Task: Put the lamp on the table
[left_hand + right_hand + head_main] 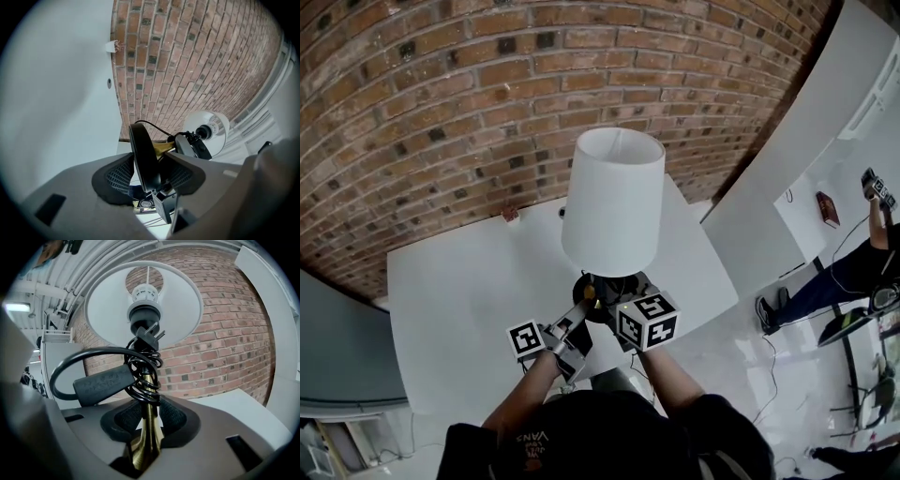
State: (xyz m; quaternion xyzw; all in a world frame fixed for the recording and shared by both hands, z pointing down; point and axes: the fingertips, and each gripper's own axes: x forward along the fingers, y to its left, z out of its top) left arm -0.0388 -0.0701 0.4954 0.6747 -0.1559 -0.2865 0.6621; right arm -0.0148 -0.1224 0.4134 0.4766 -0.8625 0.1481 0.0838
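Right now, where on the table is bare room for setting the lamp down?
The table is bare across its left half, between the brick wall and the near edge, and also right of the lamp. Only the wall edge holds a small object.

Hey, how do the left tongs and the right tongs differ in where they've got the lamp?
The left tongs have the black base of the lamp edge-on between them; the right tongs clamp its brass stem. The left gripper view shows the lamp lying sideways, the right gripper view upright, up into the white shade. Both are at one lamp, over the white table.
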